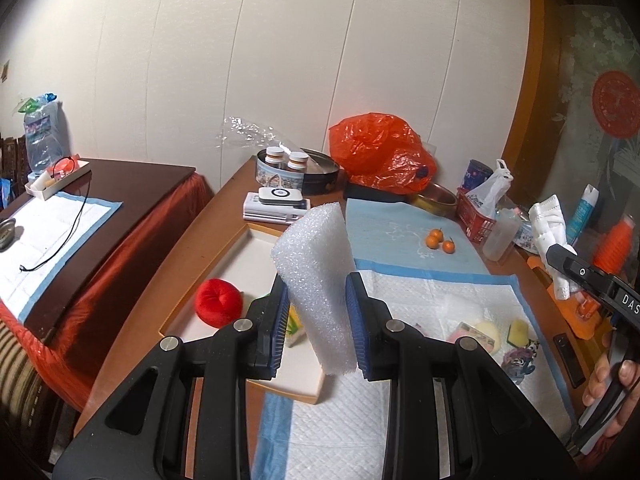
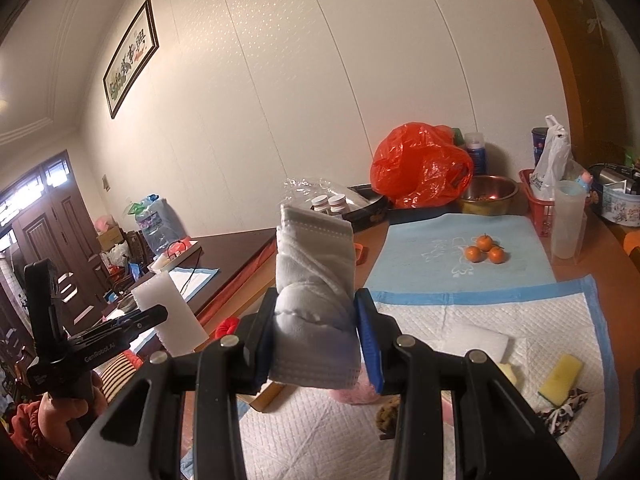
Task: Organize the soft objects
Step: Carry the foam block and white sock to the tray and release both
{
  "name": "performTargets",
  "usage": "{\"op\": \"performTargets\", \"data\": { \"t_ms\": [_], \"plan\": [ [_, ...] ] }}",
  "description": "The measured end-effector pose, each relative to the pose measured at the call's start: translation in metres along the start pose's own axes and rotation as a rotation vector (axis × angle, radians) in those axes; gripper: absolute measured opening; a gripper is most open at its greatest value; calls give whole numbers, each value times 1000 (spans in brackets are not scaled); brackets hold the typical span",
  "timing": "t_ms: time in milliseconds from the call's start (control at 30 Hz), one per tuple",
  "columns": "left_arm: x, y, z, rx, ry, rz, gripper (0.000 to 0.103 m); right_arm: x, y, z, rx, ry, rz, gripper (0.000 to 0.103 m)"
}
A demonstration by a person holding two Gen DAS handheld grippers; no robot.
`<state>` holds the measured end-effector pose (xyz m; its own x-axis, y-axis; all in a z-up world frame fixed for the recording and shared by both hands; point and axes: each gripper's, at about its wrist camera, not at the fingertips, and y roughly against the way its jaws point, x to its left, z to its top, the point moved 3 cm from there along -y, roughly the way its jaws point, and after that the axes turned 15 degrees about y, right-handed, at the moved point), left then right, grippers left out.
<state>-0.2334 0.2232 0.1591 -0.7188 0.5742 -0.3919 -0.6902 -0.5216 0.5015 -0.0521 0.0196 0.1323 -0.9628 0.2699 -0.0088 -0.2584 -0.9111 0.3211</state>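
Left wrist: fingers clamp foam block; right's pinch rolled cloth.

White foam block upright, pinched in my left jaws, above open tray. Rolled white cloth clamped in my right jaws, right of tray. Red plush ball inside tray.

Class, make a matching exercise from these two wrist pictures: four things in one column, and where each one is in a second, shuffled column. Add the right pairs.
Things
1. white foam block
2. rolled white cloth
3. red plush ball
4. small oranges

Places
A. on the light blue mat
B. in the shallow box
C. in the right gripper
D. in the left gripper

Pairs: 1-D, 2-C, 3-B, 4-A
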Motion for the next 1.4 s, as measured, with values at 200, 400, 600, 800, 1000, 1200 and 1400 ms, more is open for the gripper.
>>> {"op": "performTargets", "data": {
  "t_ms": [200, 400, 600, 800, 1000, 1200, 1400],
  "plan": [
    [12, -1, 6, 0, -5, 4, 27, 9, -9, 2, -7, -6, 4, 37],
    [26, -3, 11, 2, -10, 15, 27, 21, -22, 4, 2, -11, 12, 37],
    [36, -5, 16, -1, -1, 16, 27, 32, -32, 7, 12, 0, 24, 37],
    [42, -8, 19, 4, -3, 16, 27, 37, -40, 9, 17, 4, 24, 37],
    [48, -15, 27, 7, -21, 23, 27, 43, -56, 11, 31, -2, 36, 37],
    [50, -20, 39, 5, -64, 36, 28, 54, -76, 14, 45, -3, 70, 37],
    [60, -28, 60, -11, -85, 53, 27, 68, -96, 24, 52, 11, 85, 37]
  ]
}}
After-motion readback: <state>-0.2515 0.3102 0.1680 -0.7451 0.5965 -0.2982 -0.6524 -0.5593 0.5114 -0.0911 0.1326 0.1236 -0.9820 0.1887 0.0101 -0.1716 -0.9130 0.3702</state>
